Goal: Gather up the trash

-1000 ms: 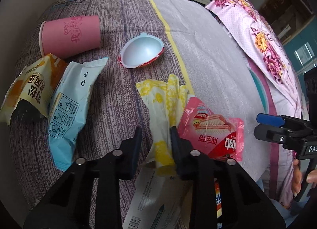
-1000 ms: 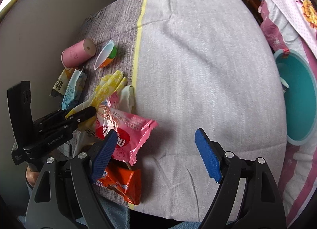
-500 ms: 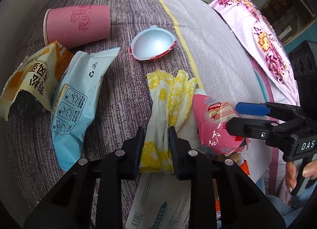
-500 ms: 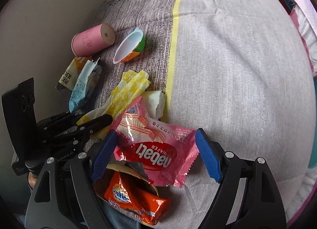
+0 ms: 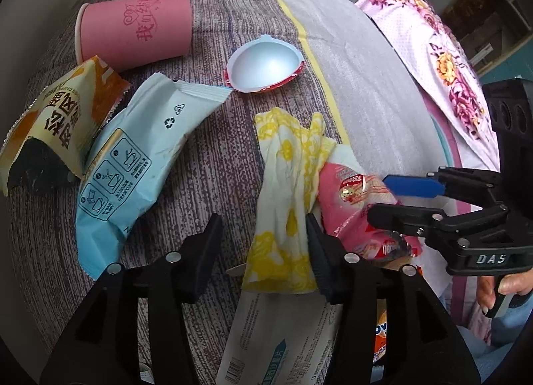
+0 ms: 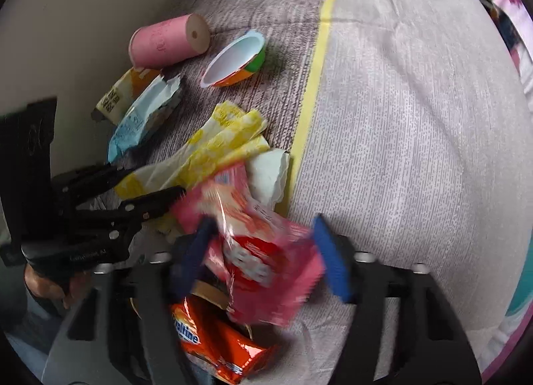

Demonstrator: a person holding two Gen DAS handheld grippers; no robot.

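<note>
Trash lies on a striped cloth-covered table (image 5: 359,61). My left gripper (image 5: 263,228) points down at a yellow-patterned napkin (image 5: 286,185). Its jaws are opening; the napkin lies between them, against the right finger only. My right gripper (image 6: 263,245), with blue pads, is closing on a pink wafer wrapper (image 6: 263,268), which is bunched up between the pads. The left wrist view shows this right gripper (image 5: 378,198) pinching the wrapper (image 5: 349,211) beside the napkin. The left gripper (image 6: 156,181) appears at the left in the right wrist view.
A pink paper cup (image 5: 133,35) lies on its side at the back. Near it are an empty yogurt cup (image 5: 266,65), a light blue wrapper (image 5: 133,158) and a yellow-orange wrapper (image 5: 56,111). An orange wrapper (image 6: 216,341) and a white packet (image 5: 266,335) lie at the near edge. A teal bin (image 6: 523,291) stands right.
The left jaws spread apart and let go of the yellow napkin. The right gripper moved over the pink wrapper and its jaws narrowed, crumpling the wrapper.
</note>
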